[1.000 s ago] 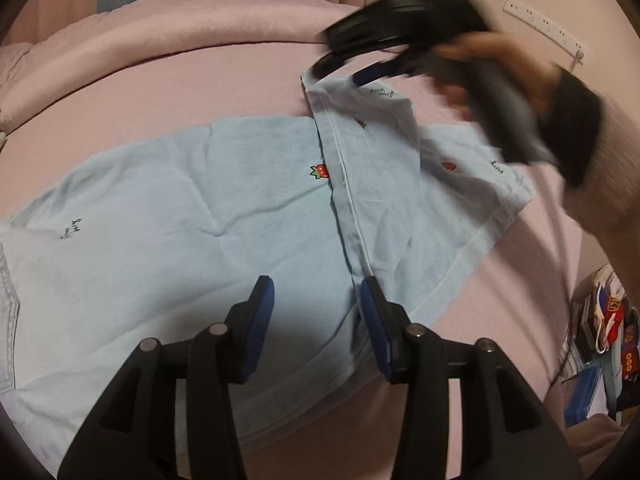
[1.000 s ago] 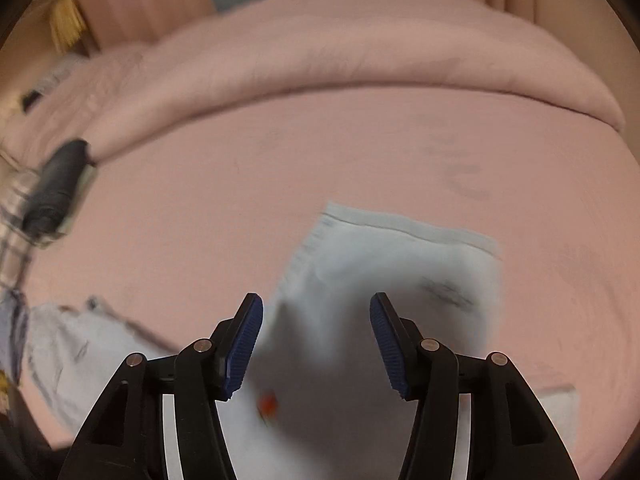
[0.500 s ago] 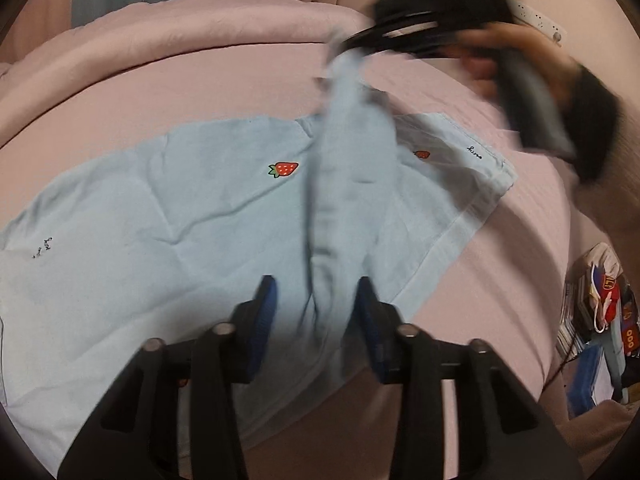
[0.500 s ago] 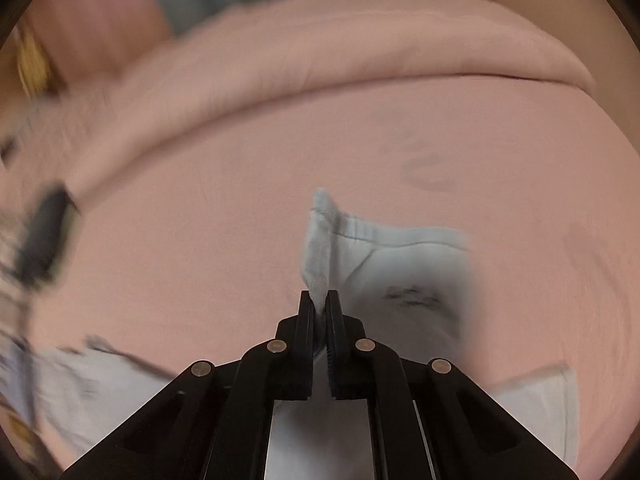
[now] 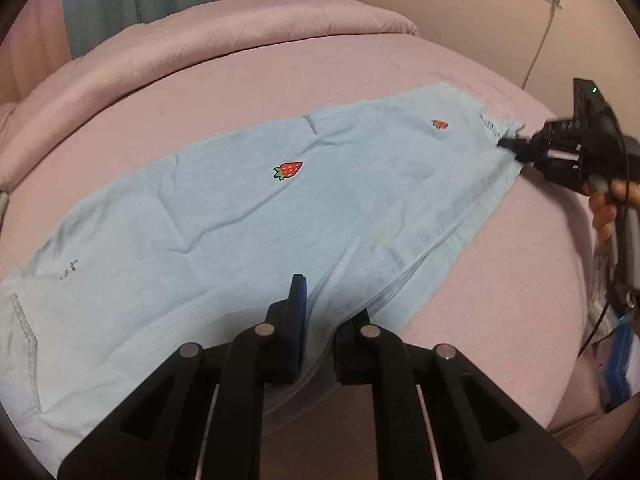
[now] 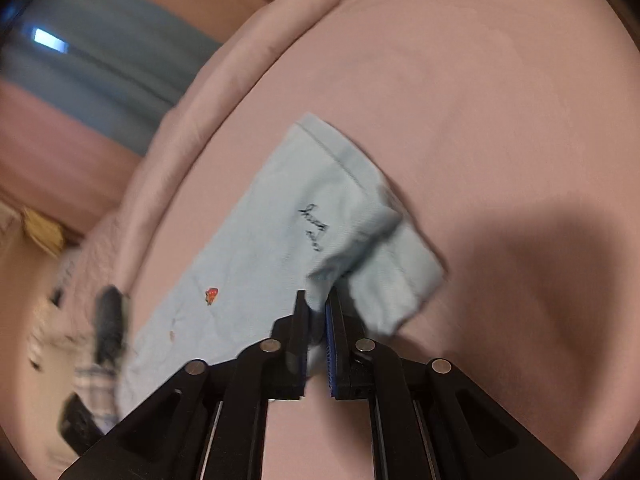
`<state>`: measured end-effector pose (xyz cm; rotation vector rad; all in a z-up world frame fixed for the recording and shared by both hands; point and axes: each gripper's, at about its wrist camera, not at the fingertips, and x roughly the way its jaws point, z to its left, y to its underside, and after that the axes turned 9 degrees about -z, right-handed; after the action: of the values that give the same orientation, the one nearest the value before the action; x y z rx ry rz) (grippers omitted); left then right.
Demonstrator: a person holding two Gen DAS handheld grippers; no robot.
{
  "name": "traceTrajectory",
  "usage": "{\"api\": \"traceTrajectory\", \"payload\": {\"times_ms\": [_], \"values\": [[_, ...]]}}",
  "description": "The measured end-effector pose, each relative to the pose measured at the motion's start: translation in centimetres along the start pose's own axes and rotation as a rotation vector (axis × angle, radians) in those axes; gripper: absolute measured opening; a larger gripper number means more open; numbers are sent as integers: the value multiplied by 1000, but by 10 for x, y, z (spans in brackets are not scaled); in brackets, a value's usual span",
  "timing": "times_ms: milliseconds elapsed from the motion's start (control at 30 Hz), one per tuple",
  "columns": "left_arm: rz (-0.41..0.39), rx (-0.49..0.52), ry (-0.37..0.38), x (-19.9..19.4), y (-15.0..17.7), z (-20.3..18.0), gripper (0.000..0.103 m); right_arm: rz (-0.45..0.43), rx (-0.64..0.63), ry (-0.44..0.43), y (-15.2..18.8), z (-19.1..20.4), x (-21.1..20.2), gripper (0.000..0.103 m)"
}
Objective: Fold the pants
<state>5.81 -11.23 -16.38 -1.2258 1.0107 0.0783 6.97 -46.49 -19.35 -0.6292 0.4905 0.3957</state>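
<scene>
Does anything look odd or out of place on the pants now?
Nothing looks damaged or spilled. The light blue pants lie stretched across the pink bed, with some wrinkles. Only the hem corner is uneven: it is bunched where the right gripper pinches it. The left gripper grips the near edge.

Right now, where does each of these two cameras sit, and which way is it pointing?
Left wrist view: rides on the left gripper, looking along its jaws over the light blue pants on the pink bed; the right gripper and the person's right hand show far right.
Right wrist view: rides on the right gripper, looking along jaws pinching the pants' cuff.
Shared: the same pants, bed and strawberry print.
</scene>
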Motion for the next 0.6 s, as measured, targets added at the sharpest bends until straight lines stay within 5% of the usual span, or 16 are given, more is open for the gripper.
{"api": "traceTrajectory", "payload": {"times_ms": [267,467,600], "values": [[3,5,13,4,-13,5,5,-6,52,-6,-17,-4,-6,12],[5,18,82,-9,-9,5,5,-3,-57,32,-7,20,-9,9],[33,55,-2,3,2,6,14,40,-60,62,1,6,0,9]]}}
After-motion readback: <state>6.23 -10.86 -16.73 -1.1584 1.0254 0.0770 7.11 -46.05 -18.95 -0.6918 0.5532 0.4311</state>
